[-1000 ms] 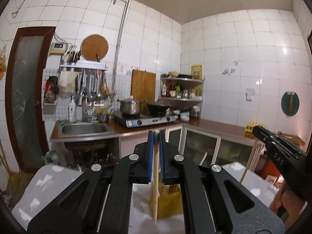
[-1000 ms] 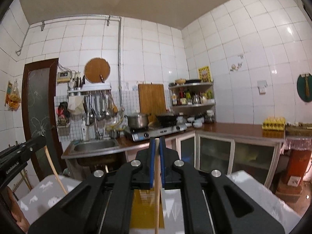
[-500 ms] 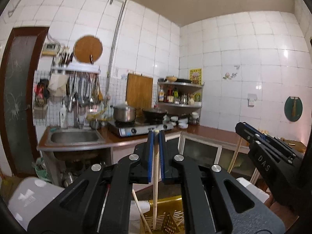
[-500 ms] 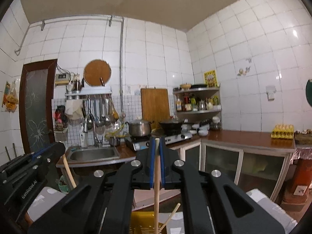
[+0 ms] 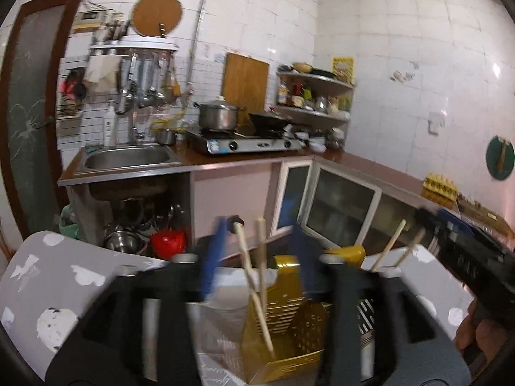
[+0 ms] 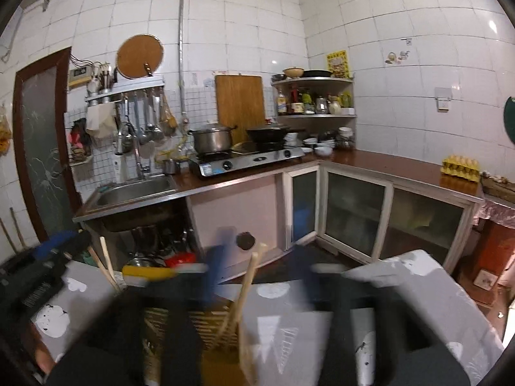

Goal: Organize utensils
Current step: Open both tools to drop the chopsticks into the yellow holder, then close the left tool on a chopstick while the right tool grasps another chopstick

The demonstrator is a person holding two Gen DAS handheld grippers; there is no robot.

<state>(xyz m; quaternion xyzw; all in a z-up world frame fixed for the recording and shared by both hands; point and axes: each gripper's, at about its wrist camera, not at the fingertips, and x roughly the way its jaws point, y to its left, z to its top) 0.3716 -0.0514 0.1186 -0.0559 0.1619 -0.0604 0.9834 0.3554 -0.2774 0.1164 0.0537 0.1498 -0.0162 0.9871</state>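
In the left wrist view my left gripper point(image 5: 257, 257) is open, its blue-padded jaws spread wide above a yellow perforated utensil holder point(image 5: 289, 328). Two wooden chopsticks point(image 5: 254, 289) stand loose in the holder between the jaws. Two more chopsticks point(image 5: 391, 246) lean in its right side, near my right gripper point(image 5: 463, 244). In the right wrist view my right gripper point(image 6: 260, 273) is also open, blurred, over the holder point(image 6: 206, 325). A chopstick point(image 6: 244, 289) stands free between its jaws. Another chopstick point(image 6: 106, 267) leans by the left gripper point(image 6: 45, 267).
The holder stands on a grey cloth with white shapes point(image 5: 38, 289) over a table. Beyond are a sink point(image 5: 128, 157), a gas stove with a pot point(image 5: 219, 115), glass-door cabinets point(image 6: 354, 212) and an egg tray point(image 6: 460, 167).
Both grippers have opened and let go of their chopsticks, which now stand in the yellow holder. Both cameras have tilted down toward the table.
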